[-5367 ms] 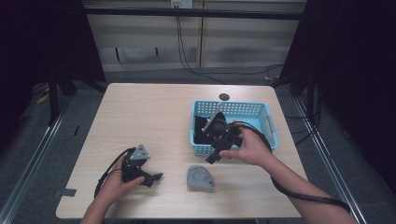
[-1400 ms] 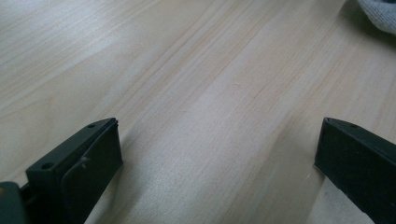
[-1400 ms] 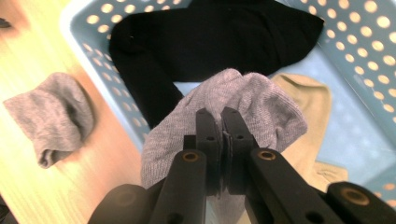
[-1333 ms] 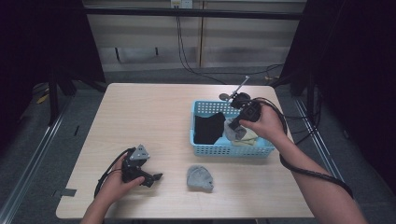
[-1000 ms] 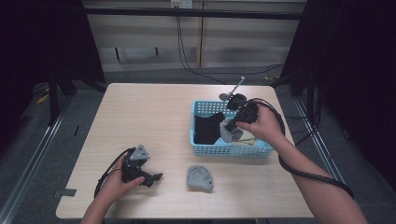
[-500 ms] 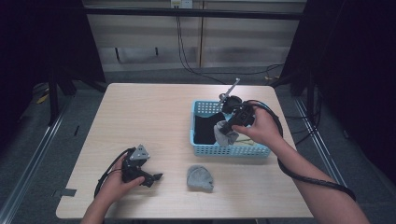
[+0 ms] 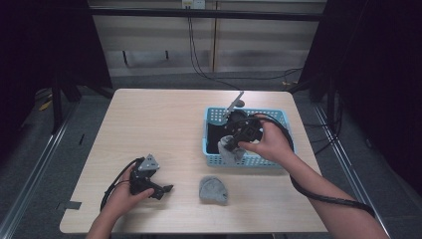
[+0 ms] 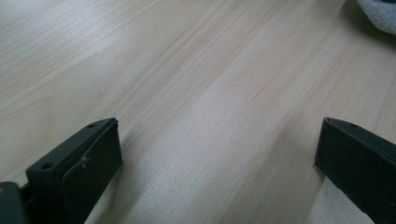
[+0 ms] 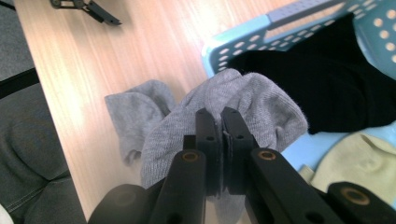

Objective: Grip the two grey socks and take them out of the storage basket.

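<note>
Right gripper view: right gripper [image 9: 215, 122] clamps a grey sock [image 9: 243, 105] over the basket [image 9: 233, 53] rim; a thin pinch could slip, dropping it inside; left gripper [image 8: 215, 154] gapes, holding nothing.

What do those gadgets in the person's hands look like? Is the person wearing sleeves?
Each tool is black, with two flat, squared jaws. The left tool carries a grey three-cornered plate on top, and a black cable trails from the right tool along the forearm. No sleeves reach the forearms.
</note>
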